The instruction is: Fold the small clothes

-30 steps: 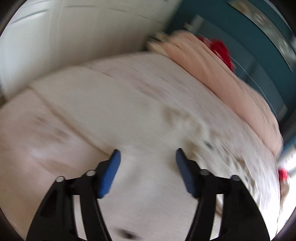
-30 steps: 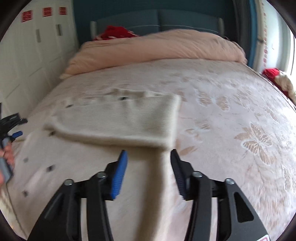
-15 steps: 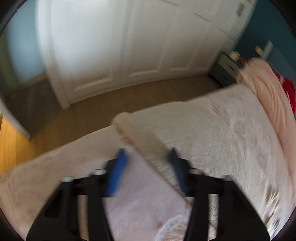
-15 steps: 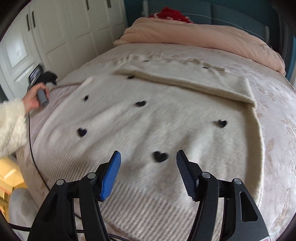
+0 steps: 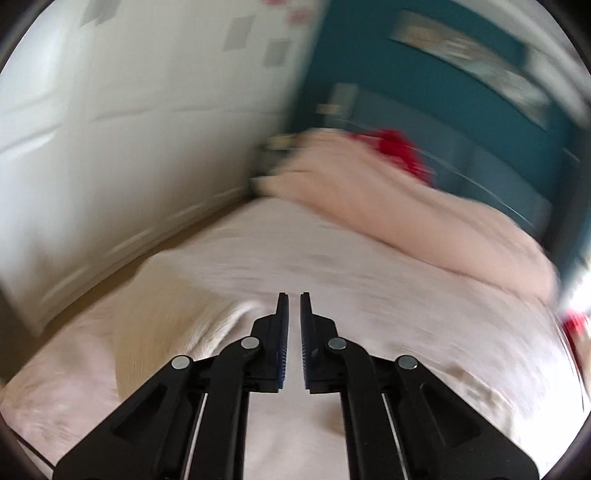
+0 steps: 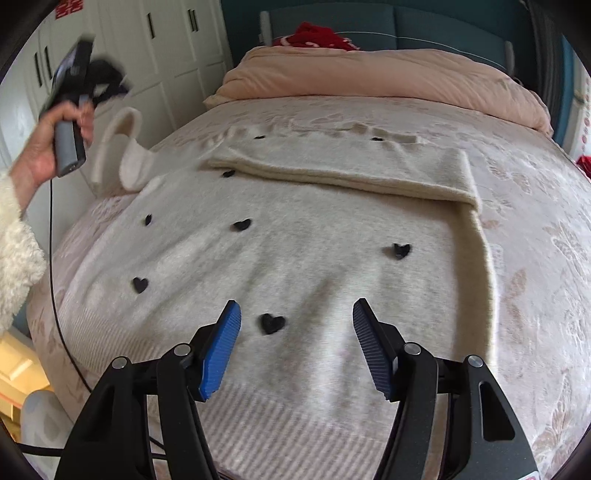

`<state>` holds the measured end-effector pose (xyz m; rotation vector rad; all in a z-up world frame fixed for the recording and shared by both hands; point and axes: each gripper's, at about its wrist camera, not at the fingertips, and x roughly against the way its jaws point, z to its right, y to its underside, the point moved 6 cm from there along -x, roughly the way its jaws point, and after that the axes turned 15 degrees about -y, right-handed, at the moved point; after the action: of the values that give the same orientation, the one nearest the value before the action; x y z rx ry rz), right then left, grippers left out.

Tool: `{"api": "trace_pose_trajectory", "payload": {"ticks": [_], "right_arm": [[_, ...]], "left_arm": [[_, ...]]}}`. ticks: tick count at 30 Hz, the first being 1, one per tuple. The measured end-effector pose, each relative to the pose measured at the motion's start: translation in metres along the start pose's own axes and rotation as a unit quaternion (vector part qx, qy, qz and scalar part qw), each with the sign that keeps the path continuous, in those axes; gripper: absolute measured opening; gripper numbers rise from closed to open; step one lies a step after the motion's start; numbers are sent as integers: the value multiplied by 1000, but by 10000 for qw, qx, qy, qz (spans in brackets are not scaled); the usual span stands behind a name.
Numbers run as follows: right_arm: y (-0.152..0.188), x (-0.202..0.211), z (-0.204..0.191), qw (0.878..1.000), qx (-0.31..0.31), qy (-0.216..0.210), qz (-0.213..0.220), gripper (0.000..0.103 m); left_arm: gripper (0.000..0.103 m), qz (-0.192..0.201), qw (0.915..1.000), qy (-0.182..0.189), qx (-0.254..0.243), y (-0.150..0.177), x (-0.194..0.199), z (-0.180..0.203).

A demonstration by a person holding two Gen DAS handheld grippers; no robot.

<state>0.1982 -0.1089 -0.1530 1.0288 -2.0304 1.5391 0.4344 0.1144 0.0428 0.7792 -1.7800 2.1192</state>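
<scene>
A cream sweater with black hearts lies flat on the bed; one sleeve is folded across its upper part. My right gripper is open and empty, low over the sweater near its ribbed hem. The other sleeve is lifted off the bed at the left, up toward the left gripper in the person's hand. In the blurred left wrist view my left gripper has its jaws almost closed, and the cream sleeve hangs to their left; whether they pinch it I cannot tell.
A peach duvet and a red item lie at the head of the bed against a teal headboard. White wardrobe doors stand along the left. The bed's edge drops off at the left, with a black cable.
The left gripper has closed from wide open to nearly shut and swung up, lifting the left sleeve off the bed. The right gripper has moved back toward the hem and stayed open.
</scene>
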Motion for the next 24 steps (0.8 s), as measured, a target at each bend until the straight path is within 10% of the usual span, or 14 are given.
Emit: {"api": "trace_pose_trajectory", "payload": {"ticks": [6, 10, 17, 24], "right_arm": [[4, 19, 31, 9994, 20, 349, 83, 64], [3, 25, 46, 9987, 127, 485, 15, 67], [-49, -9, 3, 9913, 1270, 334, 0, 68], [-102, -119, -138, 9480, 3134, -545, 27, 68]], "left_arm": [[8, -1163, 9828, 1168, -828, 127, 25, 138], [33, -2063, 9698, 1060, -750, 200, 8, 131], [61, -1432, 9867, -647, 415, 180, 19, -31], [65, -808, 9561, -2453, 1386, 153, 28, -180]]}}
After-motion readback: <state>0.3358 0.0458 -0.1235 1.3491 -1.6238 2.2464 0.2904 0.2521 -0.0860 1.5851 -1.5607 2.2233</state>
